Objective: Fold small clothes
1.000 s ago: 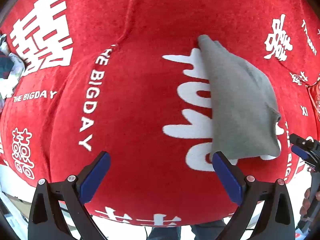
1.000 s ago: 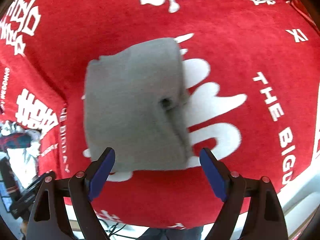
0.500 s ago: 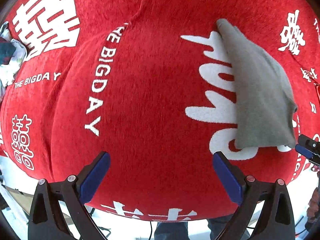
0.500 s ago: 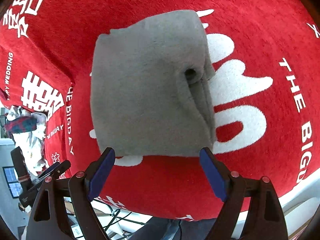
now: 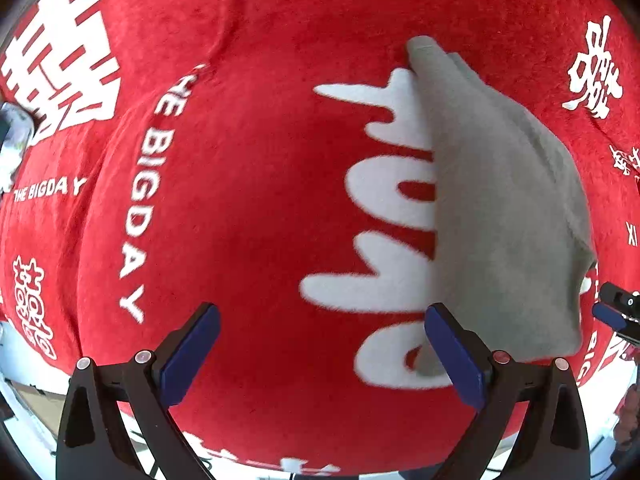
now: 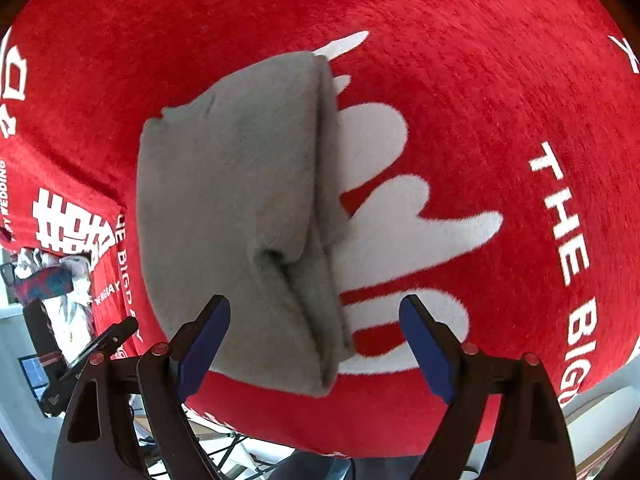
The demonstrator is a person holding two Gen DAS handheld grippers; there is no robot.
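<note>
Lying flat: the grey garment (image 6: 236, 208) rests folded on the red cloth (image 6: 480, 120) that covers the surface.
Garment place, left view: right half of the picture (image 5: 496, 208), from about 12 o'clock down to 5 o'clock.
Garment place, right view: left of centre, reaching from 11 o'clock down to 6 o'clock.
Long axis: runs from the far side toward the cameras in both views, leaning slightly.
Fold: a thick doubled edge along the garment's 3 o'clock side in the right view, with a small pucker low on it.
Far corner: narrow and pointed in the left view, at 12 o'clock.
Left gripper (image 5: 320, 344): spread wide, nothing between the fingers; its right finger (image 5: 452, 352) overlaps the garment's near left corner in the picture, contact unclear.
Right gripper (image 6: 316, 340): spread wide, straddling the garment's near right corner in the picture, pads not pressing it.
Edges: the cloth's near edge sits just below both grippers, at 6 o'clock.
Open room: bare red cloth with white lettering fills 9 o'clock in the left view and 3 o'clock in the right view.
Clutter: a bundle of other clothes (image 6: 48, 280) at 9 o'clock in the right view, off the cloth's edge.
</note>
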